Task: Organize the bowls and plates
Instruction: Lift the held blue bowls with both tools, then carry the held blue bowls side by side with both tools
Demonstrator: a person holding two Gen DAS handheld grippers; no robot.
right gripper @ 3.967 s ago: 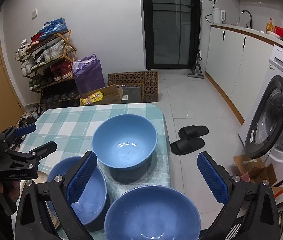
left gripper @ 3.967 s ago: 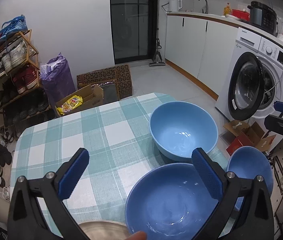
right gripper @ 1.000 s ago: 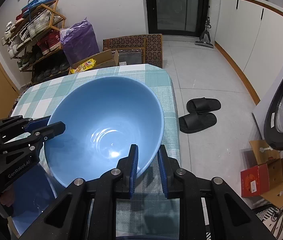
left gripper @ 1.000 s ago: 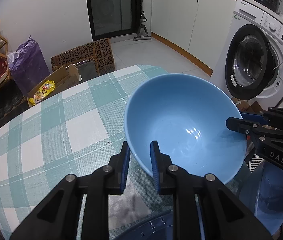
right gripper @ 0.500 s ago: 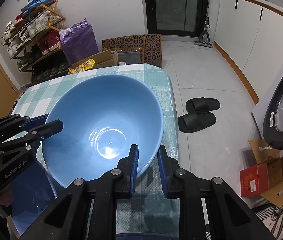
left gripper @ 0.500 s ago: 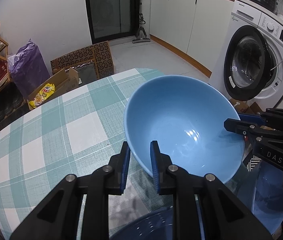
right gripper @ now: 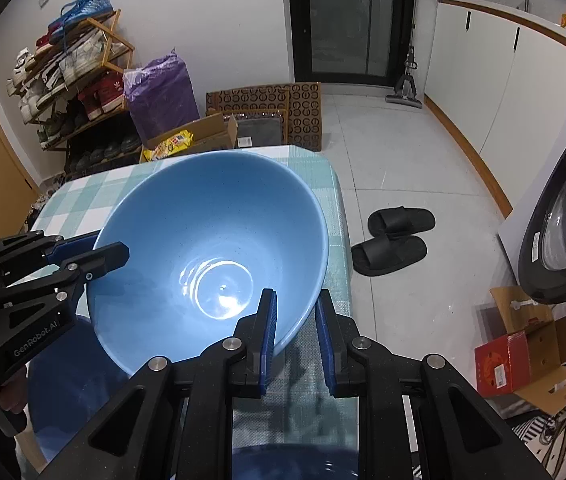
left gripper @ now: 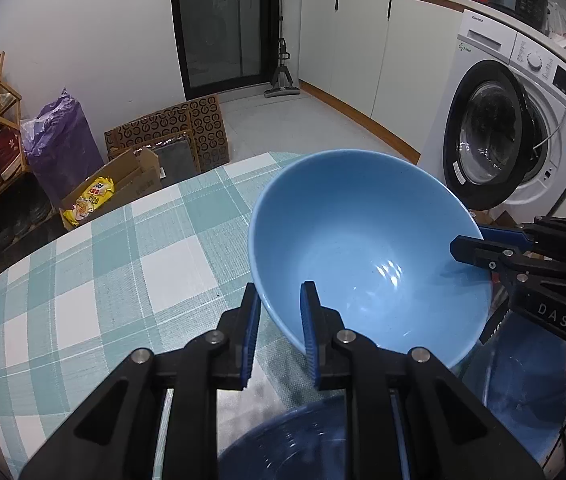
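A large light blue bowl (left gripper: 367, 248) (right gripper: 211, 252) hangs lifted above the green checked tablecloth (left gripper: 115, 264). My left gripper (left gripper: 281, 332) is shut on its near rim. My right gripper (right gripper: 297, 336) is shut on the opposite rim and shows in the left wrist view (left gripper: 479, 246). The left gripper shows in the right wrist view (right gripper: 103, 252). A second blue bowl (left gripper: 303, 440) sits on the table under my left gripper. A third blue bowl (left gripper: 523, 376) sits below the right gripper. In the right wrist view these bowls show at the bottom (right gripper: 303, 462) and lower left (right gripper: 71, 372).
The table's right edge (right gripper: 343, 240) drops to a tiled floor with black slippers (right gripper: 395, 236). A washing machine (left gripper: 503, 148) with open door stands right. Cardboard boxes (right gripper: 531, 344), a purple bag (left gripper: 59, 140) and a shoe rack (right gripper: 71, 80) stand beyond the table.
Both grippers have closed on the far bowl's opposite rims since four seconds ago. Over the last second the bowl has risen a little off the table, still held on both sides.
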